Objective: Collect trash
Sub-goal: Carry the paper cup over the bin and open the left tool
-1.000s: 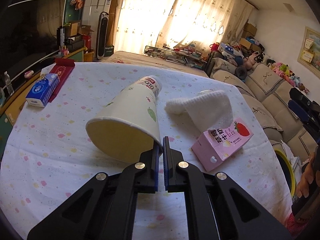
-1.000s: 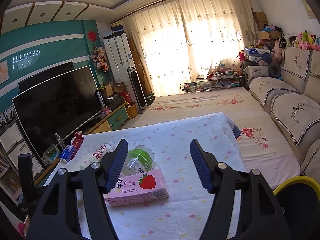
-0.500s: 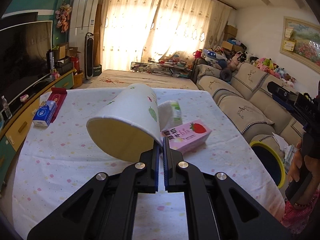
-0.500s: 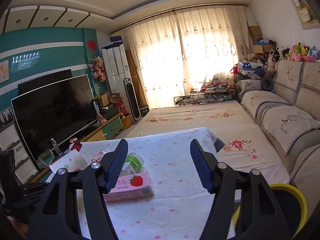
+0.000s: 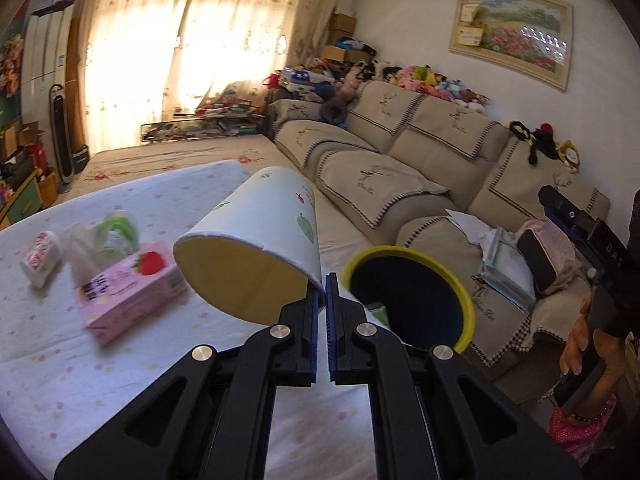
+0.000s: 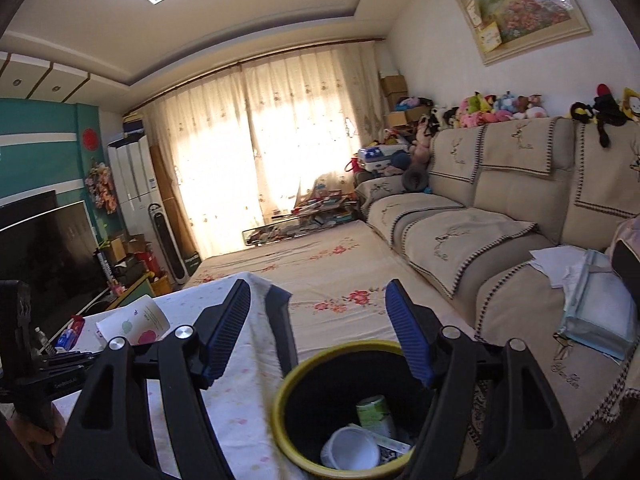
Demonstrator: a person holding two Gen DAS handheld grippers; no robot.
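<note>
My left gripper (image 5: 323,292) is shut on the rim of a white paper cup (image 5: 256,240) with fruit prints, held tilted above the table's right edge. Just beyond it stands the black bin with a yellow rim (image 5: 408,252). On the tablecloth (image 5: 60,360) to the left lie a pink strawberry milk carton (image 5: 132,284), a green-lidded cup (image 5: 116,232) and a small bottle (image 5: 40,256). My right gripper (image 6: 318,312) hovers over the bin (image 6: 288,384), its jaws opening with nothing between them. Inside the bin lie a white cup (image 6: 352,448) and a green-printed cup (image 6: 374,410). The held cup (image 6: 136,320) shows at the left.
A beige sofa (image 6: 460,236) runs along the right, with papers and a pouch (image 6: 592,300) on its near seat. A person's hand (image 5: 592,344) grips the right tool. A TV (image 6: 44,240) stands at the left, and a cluttered glass table (image 6: 300,220) by the curtains.
Both views have swung right, from the table toward the sofa and the bin. My left gripper has carried the cup up and toward the bin. The right jaws have widened a little.
</note>
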